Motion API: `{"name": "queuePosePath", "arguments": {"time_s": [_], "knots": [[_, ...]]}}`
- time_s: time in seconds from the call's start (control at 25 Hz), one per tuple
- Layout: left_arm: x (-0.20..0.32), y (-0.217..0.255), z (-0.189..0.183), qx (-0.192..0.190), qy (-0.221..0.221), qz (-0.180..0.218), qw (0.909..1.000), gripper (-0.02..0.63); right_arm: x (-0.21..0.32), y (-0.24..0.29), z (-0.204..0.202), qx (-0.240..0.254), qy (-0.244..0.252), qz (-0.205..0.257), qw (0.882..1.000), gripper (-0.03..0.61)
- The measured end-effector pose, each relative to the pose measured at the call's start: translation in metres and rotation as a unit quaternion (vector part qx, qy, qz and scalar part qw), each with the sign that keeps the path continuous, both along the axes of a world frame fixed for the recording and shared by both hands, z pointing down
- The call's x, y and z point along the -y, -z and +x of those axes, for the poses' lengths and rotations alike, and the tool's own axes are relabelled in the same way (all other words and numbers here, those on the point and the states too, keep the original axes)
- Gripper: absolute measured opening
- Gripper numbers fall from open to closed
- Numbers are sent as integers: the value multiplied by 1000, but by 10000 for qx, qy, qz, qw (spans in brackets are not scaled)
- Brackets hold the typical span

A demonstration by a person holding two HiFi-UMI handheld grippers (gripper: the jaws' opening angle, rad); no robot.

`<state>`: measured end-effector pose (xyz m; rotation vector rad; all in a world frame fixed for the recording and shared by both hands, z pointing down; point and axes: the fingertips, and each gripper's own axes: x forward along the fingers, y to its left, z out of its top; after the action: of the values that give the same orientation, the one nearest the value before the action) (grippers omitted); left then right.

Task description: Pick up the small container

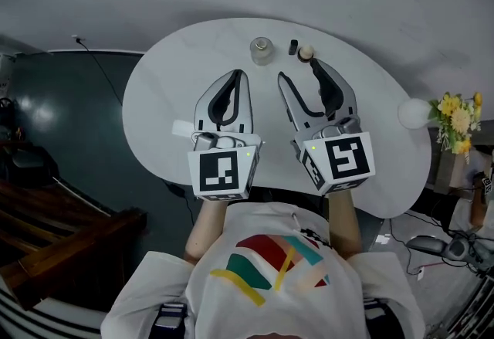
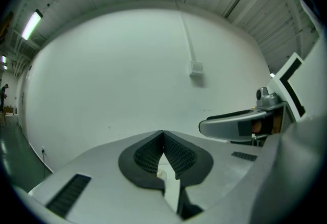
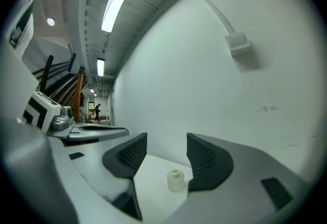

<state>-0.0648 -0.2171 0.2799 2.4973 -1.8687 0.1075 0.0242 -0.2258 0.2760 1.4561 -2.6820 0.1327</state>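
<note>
On the white oval table [image 1: 170, 90] a small clear bottle with a beige cap [image 1: 306, 52] stands near the far edge. In the right gripper view this bottle [image 3: 175, 180] sits on the tabletop between the jaws, nearer the right one, touching neither. My right gripper [image 1: 299, 71] [image 3: 167, 139] is open. A squat glass jar [image 1: 262, 50] stands to the bottle's left, just beyond both grippers. My left gripper [image 1: 237, 75] [image 2: 163, 133] is shut with nothing held, its tips short of the jar.
A small dark object [image 1: 293, 46] stands between jar and bottle. Yellow flowers [image 1: 455, 117] and a white ball [image 1: 414, 112] sit off the table's right end. A white wall rises behind the table. Dark floor and wooden furniture [image 1: 62, 233] lie at the left.
</note>
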Motion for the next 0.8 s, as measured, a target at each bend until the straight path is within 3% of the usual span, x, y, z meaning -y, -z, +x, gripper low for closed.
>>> {"name": "queuePosePath", "arguments": {"time_s": [0.08, 0.4, 0.8], "knots": [[2, -6, -6, -7, 70, -67, 10000, 18, 10, -3, -5, 23, 54, -69, 10000, 261], [17, -38, -28, -284, 487, -388, 9977, 18, 49, -40, -29, -213, 236, -381, 9988, 325], [42, -99, -46, -359, 740, -843, 9930, 18, 115, -133, -53, -667, 245, -942, 9930, 333]]}}
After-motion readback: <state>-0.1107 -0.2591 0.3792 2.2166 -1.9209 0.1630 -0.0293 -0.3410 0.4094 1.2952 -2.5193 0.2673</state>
